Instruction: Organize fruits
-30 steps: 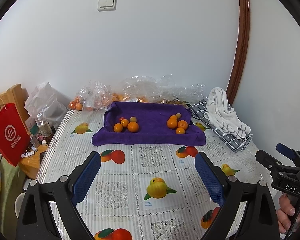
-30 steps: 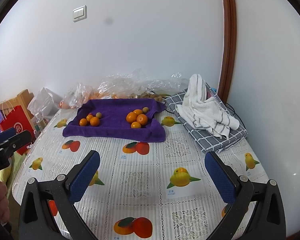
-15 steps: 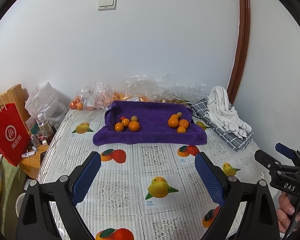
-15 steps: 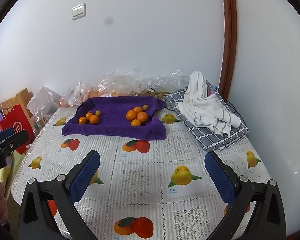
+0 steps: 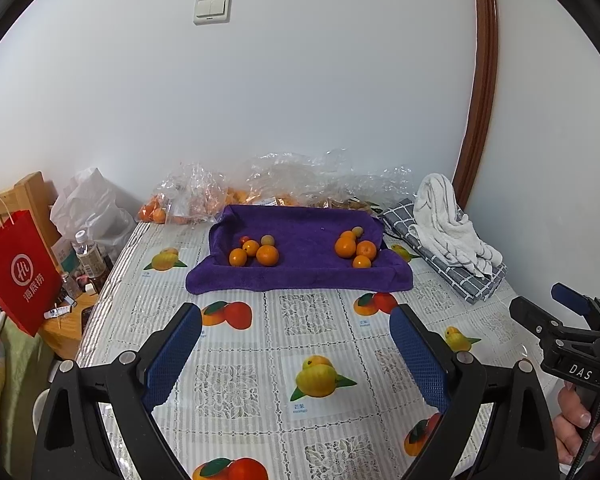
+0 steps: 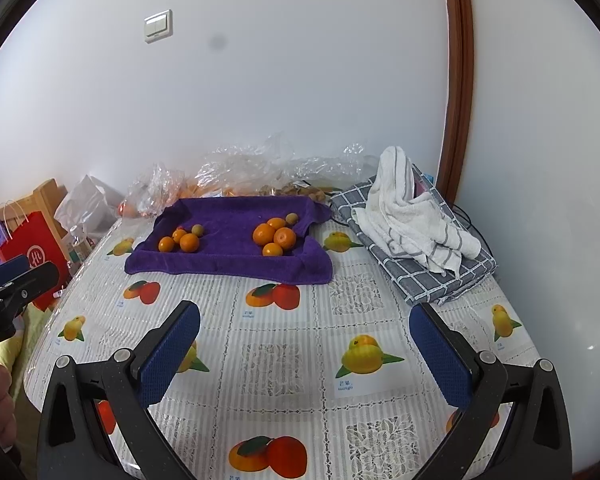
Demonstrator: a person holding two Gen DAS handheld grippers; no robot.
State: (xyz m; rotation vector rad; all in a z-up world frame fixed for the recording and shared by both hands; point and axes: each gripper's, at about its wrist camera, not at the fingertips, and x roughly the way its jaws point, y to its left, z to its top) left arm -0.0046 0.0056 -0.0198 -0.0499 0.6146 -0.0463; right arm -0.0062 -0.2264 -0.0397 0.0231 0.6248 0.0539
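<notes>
Fingers of the left gripper (image 5: 296, 344) and right gripper (image 6: 306, 344) are spread wide and grasp nothing, both hovering above the surface (image 5: 312, 312) covered by a fruit-printed plastic cloth. Well ahead, a purple towel (image 5: 300, 276) folded into a shallow tray holds two clusters of small orange citrus fruits: a left cluster (image 5: 256, 251) and a right cluster (image 5: 356, 249), well apart. Beside the towel's right edge, a white striped towel (image 6: 412, 224) lies on grey checked fabric (image 6: 440, 276).
</notes>
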